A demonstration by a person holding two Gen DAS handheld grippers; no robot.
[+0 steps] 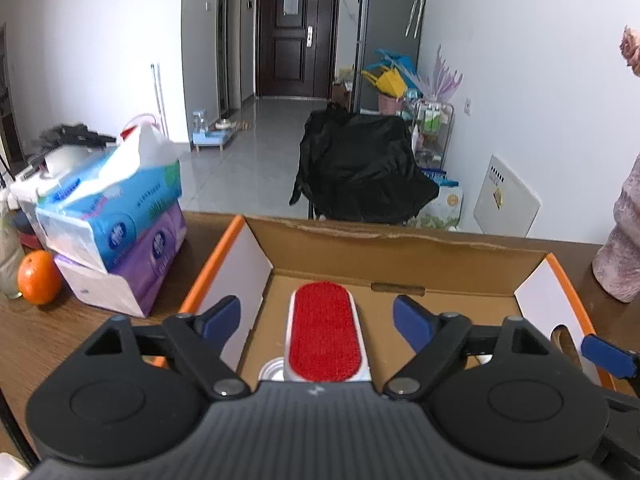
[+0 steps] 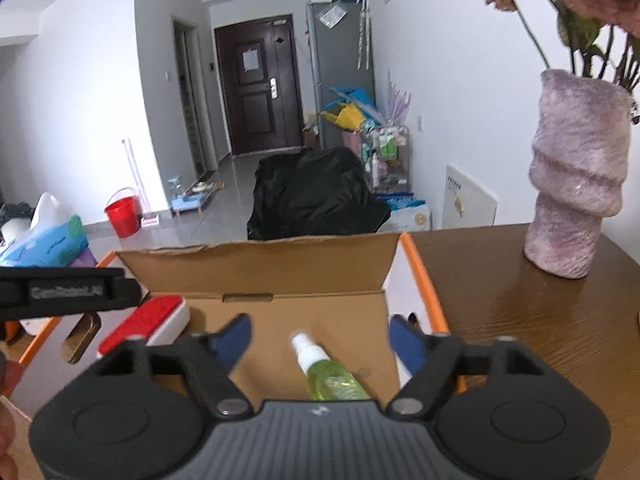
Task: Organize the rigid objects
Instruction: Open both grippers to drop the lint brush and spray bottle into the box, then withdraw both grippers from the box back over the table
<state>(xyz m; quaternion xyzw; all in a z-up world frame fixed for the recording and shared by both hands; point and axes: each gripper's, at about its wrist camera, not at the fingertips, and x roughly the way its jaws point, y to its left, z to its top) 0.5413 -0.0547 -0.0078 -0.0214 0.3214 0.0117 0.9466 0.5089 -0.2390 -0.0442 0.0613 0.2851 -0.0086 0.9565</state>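
Both jaws spread wide, gripping nothing. Lint brush [image 1: 324, 332] lies between left gripper [image 1: 317, 322] jaws, spray bottle [image 2: 328, 368] between right gripper [image 2: 320, 340] jaws, both inside box [image 1: 400, 248]; lift straight up, clearing walls.

A dark brown wooden table [image 2: 520, 320] carries everything here. In the middle sits an open cardboard box [image 1: 400, 258] with orange-edged side flaps. To its left, just beside it, two tissue packs are stacked, a blue one [image 1: 116, 216] on a purple one [image 1: 136, 264], and only the purple pack touches the wood. An orange [image 1: 39, 277] rests near them at the far left. On the right stands a pink vase [image 2: 576, 176] holding flowers, upright, apart from the box.
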